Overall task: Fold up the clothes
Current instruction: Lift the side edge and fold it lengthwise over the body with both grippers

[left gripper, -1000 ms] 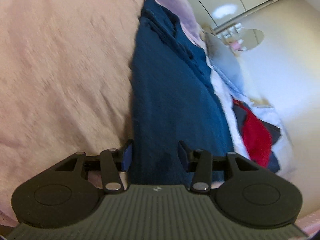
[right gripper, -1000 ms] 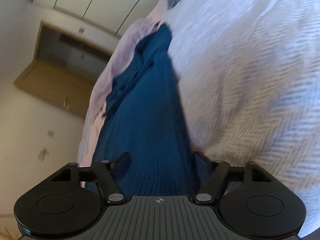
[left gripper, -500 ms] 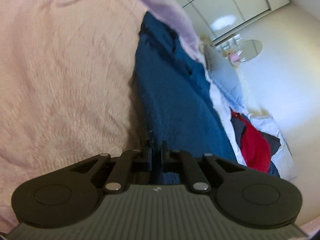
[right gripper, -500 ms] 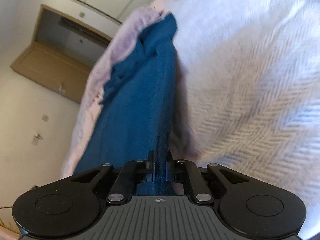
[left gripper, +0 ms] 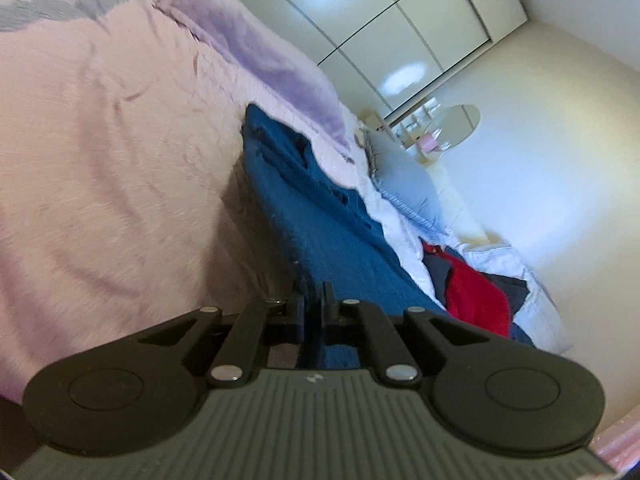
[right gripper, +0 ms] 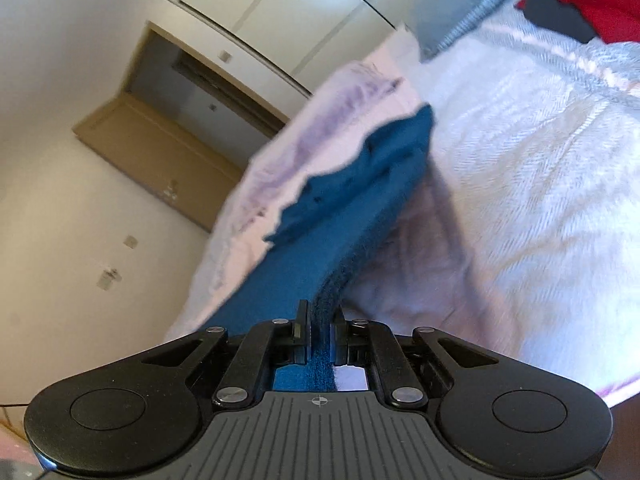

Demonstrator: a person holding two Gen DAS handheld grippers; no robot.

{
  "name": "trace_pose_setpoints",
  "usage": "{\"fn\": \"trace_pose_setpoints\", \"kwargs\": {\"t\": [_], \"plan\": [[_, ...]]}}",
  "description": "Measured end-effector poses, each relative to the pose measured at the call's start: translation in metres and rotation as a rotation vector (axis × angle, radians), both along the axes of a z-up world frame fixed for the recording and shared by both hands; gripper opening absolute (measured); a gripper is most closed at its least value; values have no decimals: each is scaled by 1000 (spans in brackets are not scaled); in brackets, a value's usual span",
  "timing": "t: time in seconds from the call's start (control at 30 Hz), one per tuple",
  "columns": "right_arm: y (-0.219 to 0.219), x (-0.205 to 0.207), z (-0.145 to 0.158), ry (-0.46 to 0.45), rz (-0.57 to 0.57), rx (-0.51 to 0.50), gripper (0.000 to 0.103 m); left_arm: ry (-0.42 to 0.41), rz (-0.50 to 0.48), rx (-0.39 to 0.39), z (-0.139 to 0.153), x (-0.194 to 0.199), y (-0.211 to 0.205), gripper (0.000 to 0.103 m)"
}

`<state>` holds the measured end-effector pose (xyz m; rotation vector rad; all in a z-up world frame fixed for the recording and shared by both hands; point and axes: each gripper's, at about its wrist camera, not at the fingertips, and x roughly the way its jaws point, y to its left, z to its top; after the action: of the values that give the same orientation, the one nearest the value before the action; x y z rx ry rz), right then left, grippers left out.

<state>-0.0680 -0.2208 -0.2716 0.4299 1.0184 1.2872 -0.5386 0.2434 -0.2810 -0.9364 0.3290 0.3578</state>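
A dark blue garment point(left gripper: 320, 216) lies stretched across the bed. My left gripper point(left gripper: 314, 294) is shut on its near edge, and the cloth rises off the pink blanket point(left gripper: 100, 168) toward the pinch. In the right wrist view the same blue garment point(right gripper: 352, 200) runs away from me, and my right gripper point(right gripper: 320, 314) is shut on its thick hem. The held edge hangs above the white bedspread point(right gripper: 540, 200) and casts a shadow beneath it. The far end of the garment still rests on the bed.
A pile of red and dark clothes point(left gripper: 476, 292) lies on the bed past the blue garment, with a grey-blue pillow point(left gripper: 404, 184) beside it. White wardrobe doors point(left gripper: 380, 12) and a round mirror point(left gripper: 452, 124) line the far wall. A wooden door point(right gripper: 160, 148) stands open.
Both grippers went from open around the garment's edge to shut on it. Then both rose, lifting that edge off the bed, and more of the room has come into view.
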Motion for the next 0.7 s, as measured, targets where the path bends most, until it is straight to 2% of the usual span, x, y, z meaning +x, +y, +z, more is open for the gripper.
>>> {"fn": "trace_pose_setpoints", "kwargs": {"t": [0.23,0.37,0.47,0.6,0.7], "plan": [[-52,-85,-9,63,-9,18,6,24,17,-30,1,-79,-50,4],[-80,-113,-20,122,-19,6,6,37,31,-68,-5,-102,-61,4],[-86,-112,-15,124,-16,-7,6,30,26,-83,-4,-101,-56,4],[-71,-95,9,78,6,19,6,-9,4,-103,4,-85,-34,4],[-45,-67,26,41,9,40,6,-41,-18,-118,16,-60,-3,5]]}}
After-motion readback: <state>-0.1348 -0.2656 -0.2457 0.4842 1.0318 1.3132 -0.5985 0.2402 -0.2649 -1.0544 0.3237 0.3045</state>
